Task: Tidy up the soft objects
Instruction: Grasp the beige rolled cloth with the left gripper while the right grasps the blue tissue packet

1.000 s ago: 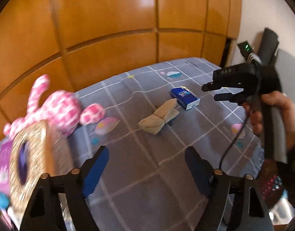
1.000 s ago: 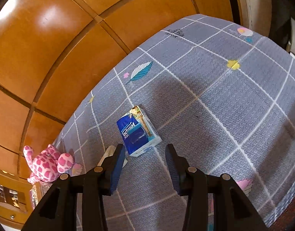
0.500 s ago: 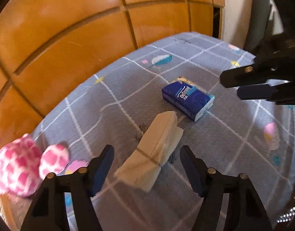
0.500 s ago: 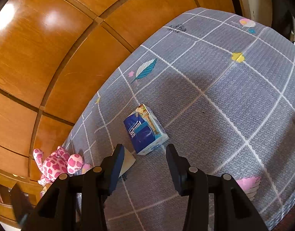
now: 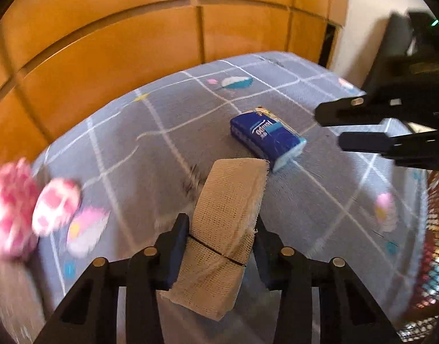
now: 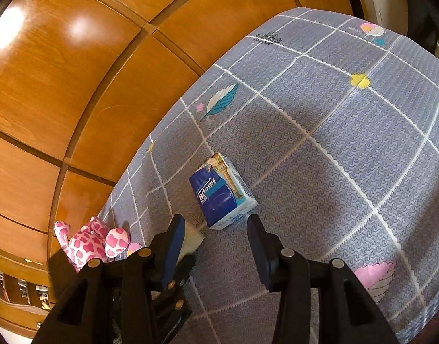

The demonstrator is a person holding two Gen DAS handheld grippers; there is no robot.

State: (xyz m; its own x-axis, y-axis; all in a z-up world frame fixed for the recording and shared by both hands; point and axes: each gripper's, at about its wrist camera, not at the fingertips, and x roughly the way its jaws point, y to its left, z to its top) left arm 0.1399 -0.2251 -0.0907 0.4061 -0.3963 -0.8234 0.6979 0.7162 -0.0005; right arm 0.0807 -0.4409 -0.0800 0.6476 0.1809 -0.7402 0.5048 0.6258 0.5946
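- As the left tongs (image 5: 221, 246) have just been closing, their pads pinch the gauze roll (image 5: 225, 218) on the bed (image 5: 320, 195): the pickup step.
- Next: lift it, keeping the squeeze gentle.
- Right tongs (image 6: 216, 246) hover partly open, empty; the tissue pack (image 6: 221, 195) lies at their twelve o'clock.
- Pink plush (image 6: 90, 243): nine o'clock.

The bed cover (image 6: 348, 172) is grey-lilac with a white grid and scattered pink, yellow and teal motifs, among them a teal-and-white feather. The tissue pack (image 6: 219, 197) is deep blue with white lettering and pale ends. The gauze roll (image 5: 225, 229) is beige mesh, banded by a thin black line. The plush toy (image 6: 90, 243) is pink with white patches. The wall panels (image 6: 76, 71) are glossy orange-brown wood.
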